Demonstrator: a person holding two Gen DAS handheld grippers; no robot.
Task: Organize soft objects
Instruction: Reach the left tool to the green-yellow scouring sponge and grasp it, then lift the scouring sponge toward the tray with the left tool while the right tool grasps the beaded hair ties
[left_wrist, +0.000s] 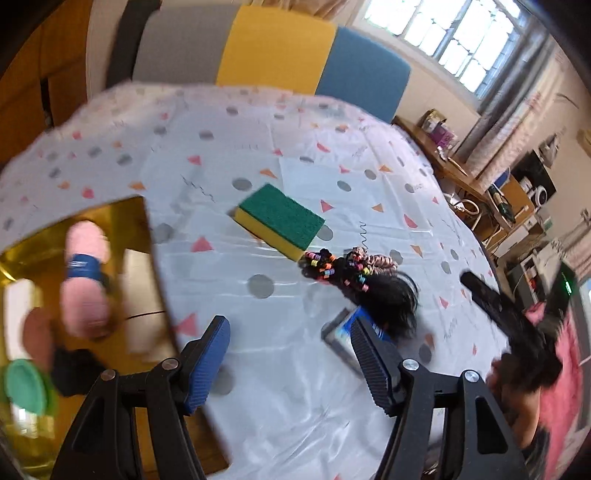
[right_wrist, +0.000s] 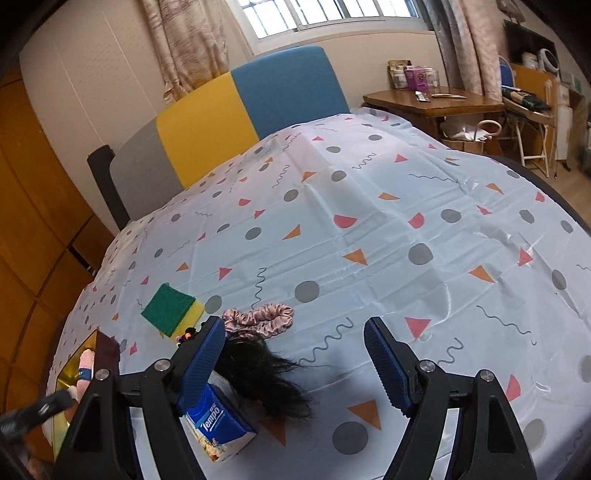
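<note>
both hand-held grippers, left (left_wrist: 290, 363) and right (right_wrist: 295, 363), are released and empty over the tabletop (right_wrist: 369, 229), sponge (left_wrist: 280, 221) lying near the scrunchie (right_wrist: 258, 319)

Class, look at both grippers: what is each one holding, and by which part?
Nothing is held. The left gripper and the right gripper both stand open above the tablecloth, with nothing between their pads.

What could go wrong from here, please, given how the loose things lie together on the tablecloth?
1. The black hair piece lies over the tissue pack and against the pink scrunchie, so a grab may drag up more than one item.
2. The beaded hair ties touch the sponge corner; they may snag or scatter.
3. The gold box sits at the table edge, so a nudge could tip it off.
</note>
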